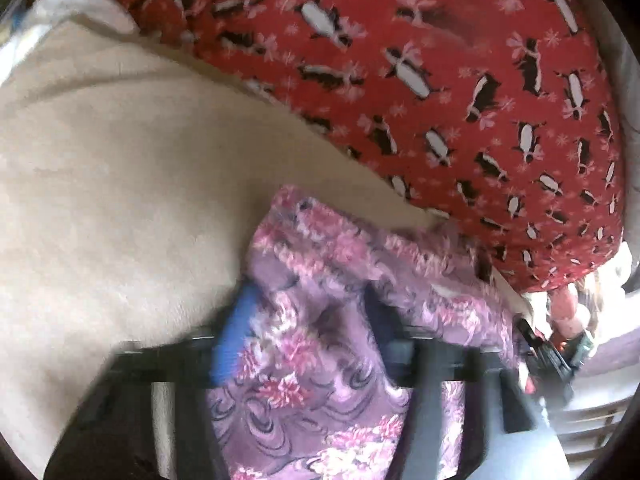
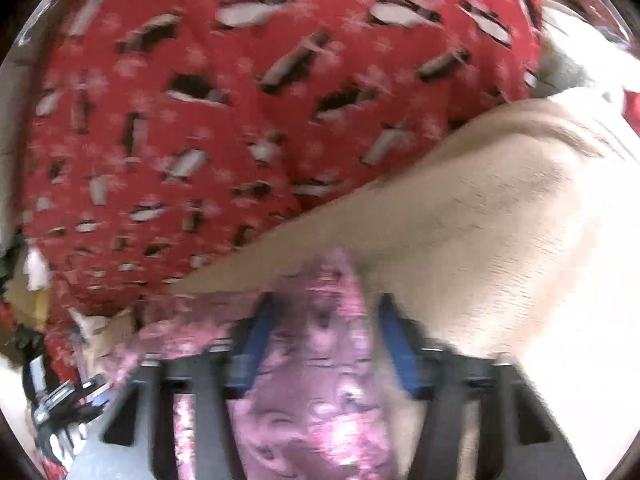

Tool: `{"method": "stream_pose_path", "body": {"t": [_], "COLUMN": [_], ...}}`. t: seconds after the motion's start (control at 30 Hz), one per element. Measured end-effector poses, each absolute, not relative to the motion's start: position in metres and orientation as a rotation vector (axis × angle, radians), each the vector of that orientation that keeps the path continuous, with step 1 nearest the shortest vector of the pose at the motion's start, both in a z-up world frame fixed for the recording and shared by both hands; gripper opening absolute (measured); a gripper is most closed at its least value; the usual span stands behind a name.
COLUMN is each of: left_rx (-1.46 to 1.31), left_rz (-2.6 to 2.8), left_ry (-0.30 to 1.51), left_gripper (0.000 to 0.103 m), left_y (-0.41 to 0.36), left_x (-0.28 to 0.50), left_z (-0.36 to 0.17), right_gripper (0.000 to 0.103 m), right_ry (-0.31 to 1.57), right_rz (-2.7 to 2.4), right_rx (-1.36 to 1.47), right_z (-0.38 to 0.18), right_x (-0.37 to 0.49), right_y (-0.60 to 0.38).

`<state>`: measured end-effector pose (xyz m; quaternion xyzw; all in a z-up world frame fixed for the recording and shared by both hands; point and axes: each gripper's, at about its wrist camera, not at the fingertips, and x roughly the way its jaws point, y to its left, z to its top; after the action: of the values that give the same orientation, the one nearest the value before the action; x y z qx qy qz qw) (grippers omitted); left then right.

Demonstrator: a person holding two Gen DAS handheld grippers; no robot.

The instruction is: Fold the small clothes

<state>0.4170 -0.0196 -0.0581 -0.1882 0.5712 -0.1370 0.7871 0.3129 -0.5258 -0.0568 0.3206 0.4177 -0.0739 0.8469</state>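
A small purple garment with pink flowers [image 1: 320, 248] lies bunched on a cream fleece cover [image 1: 120, 160]. My left gripper [image 1: 308, 300] is shut on one part of it; the cloth fills the gap between the blue-padded fingers [image 1: 236, 320] and drapes back over the jaws. In the blurred right wrist view, the same floral garment [image 2: 320, 400] runs between the blue pads [image 2: 394, 344] of my right gripper [image 2: 324, 308], which is shut on it. The stretch of cloth between the two grippers hangs loosely gathered.
A red fabric printed with penguins and snowflakes [image 1: 440, 80] covers the far side, overlapping the cream cover [image 2: 500, 220]. The red fabric [image 2: 200, 120] fills the upper left of the right wrist view. The other gripper's body [image 1: 552, 352] shows at the right edge.
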Motion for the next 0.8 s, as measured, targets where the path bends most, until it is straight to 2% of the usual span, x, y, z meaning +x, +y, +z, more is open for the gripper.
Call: {"method": "stream_pose_path", "body": {"t": [0.03, 0.13, 0.2, 0.27, 0.3, 0.33, 0.43, 0.47, 0.5, 0.53, 0.57, 0.6, 0.63, 0.67, 0.73, 0.8], "left_rx": [-0.388, -0.334, -0.275, -0.356, -0.389, -0.438, -0.490, -0.494, -0.494, -0.489, -0.473, -0.446, -0.388, -0.326, -0.254, -0.270], "left_rz": [-0.290, -0.165, -0.061, -0.078, -0.083, -0.109, -0.223, -0.262, -0.305, -0.339, -0.351, -0.345, -0.319, -0.291, -0.262, -0.266], "left_ry": [1.223, 1.170, 1.219, 1.224, 1.216, 1.205, 1.156, 1.136, 1.123, 1.115, 1.115, 1.127, 1.163, 1.220, 1.216, 1.212], "left_gripper": [0.000, 0.000, 0.000, 0.000, 0.000, 0.000, 0.000, 0.004, 0.008, 0.021, 0.041, 0.049, 0.050, 0.048, 0.045, 0.045], "left_y": [-0.020, -0.014, -0.009, 0.005, 0.011, 0.018, 0.017, 0.014, 0.008, 0.001, -0.009, -0.022, -0.034, -0.045, -0.051, -0.047], "left_x": [0.421, 0.429, 0.435, 0.434, 0.432, 0.428, 0.405, 0.395, 0.384, 0.371, 0.357, 0.350, 0.342, 0.340, 0.330, 0.317], "left_z": [-0.055, -0.056, -0.074, -0.080, -0.076, -0.068, -0.040, -0.032, -0.026, -0.023, -0.025, -0.034, -0.046, -0.060, -0.065, -0.055], "right_gripper": [0.004, 0.004, 0.004, 0.006, 0.006, 0.014, 0.017, 0.017, 0.024, 0.036, 0.042, 0.055, 0.060, 0.060, 0.057, 0.061], "right_ry": [0.841, 0.614, 0.659, 0.921, 0.933, 0.865, 0.728, 0.681, 0.647, 0.642, 0.641, 0.654, 0.729, 0.852, 0.826, 0.830], "right_rz": [-0.120, -0.109, -0.151, -0.215, -0.204, -0.206, -0.207, -0.135, -0.079, -0.059, -0.043, -0.037, -0.036, -0.043, -0.066, -0.096], "right_rx": [0.662, 0.643, 0.689, 0.667, 0.677, 0.687, 0.699, 0.716, 0.695, 0.663, 0.616, 0.588, 0.549, 0.516, 0.414, 0.421], "right_z": [-0.049, -0.014, -0.030, -0.073, -0.080, -0.072, -0.042, -0.034, -0.026, -0.023, -0.024, -0.031, -0.047, -0.066, -0.060, -0.047], "right_x": [0.313, 0.300, 0.305, 0.324, 0.321, 0.313, 0.285, 0.275, 0.260, 0.252, 0.241, 0.239, 0.240, 0.243, 0.227, 0.217], "right_y": [-0.521, -0.522, -0.531, -0.534, -0.535, -0.537, -0.536, -0.531, -0.520, -0.511, -0.499, -0.487, -0.476, -0.470, -0.461, -0.460]}}
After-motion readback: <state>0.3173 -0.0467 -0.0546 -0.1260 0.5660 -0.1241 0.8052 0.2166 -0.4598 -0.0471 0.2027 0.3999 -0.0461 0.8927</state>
